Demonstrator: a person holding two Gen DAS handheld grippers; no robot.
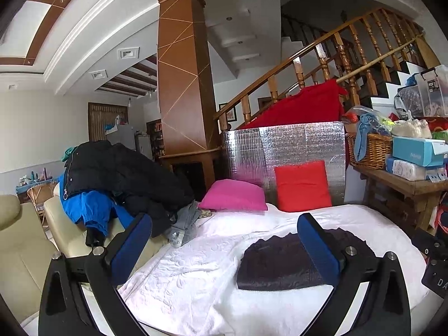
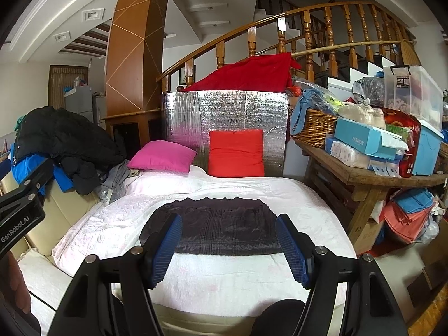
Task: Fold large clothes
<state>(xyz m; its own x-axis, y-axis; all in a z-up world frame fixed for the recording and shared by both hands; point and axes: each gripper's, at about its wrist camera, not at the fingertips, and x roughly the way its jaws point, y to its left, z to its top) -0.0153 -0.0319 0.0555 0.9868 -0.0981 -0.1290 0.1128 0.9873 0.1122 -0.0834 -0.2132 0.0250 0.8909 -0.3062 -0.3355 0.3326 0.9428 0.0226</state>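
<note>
A: Folded dark garment (image 2: 212, 225), lying flat on the white quilted cover (image 2: 117, 218) of the bed. Where do the grippers stand?

B: The right gripper (image 2: 228, 247) hovers over the near edge of the garment, blue pads (image 2: 165, 252) spread wide, nothing pressed between them. The left gripper (image 1: 224, 247) is likewise open, its right finger overlapping the garment in the left wrist view, its left finger over the bed's edge; whether either finger touches the cloth cannot be told.

A: And beyond the garment?

B: At the head of the bed, a pink pillow (image 2: 163, 155) lies flat and a red pillow (image 2: 236, 152) leans upright against a silver foil panel (image 2: 224, 109). A red blanket (image 2: 246, 74) is draped above the panel, in front of the wooden stair railing (image 2: 308, 28).

A: To the sides?

B: On the left, a heap of unfolded clothes: a black padded jacket (image 1: 120, 170) on top of a blue garment (image 1: 89, 210), with grey cloth (image 1: 184, 221) spilling onto the cover. On the right, a wooden table (image 2: 361, 173) carries a wicker basket (image 2: 315, 126), blue boxes (image 2: 361, 140) and a clear storage bin (image 2: 411, 92).
</note>
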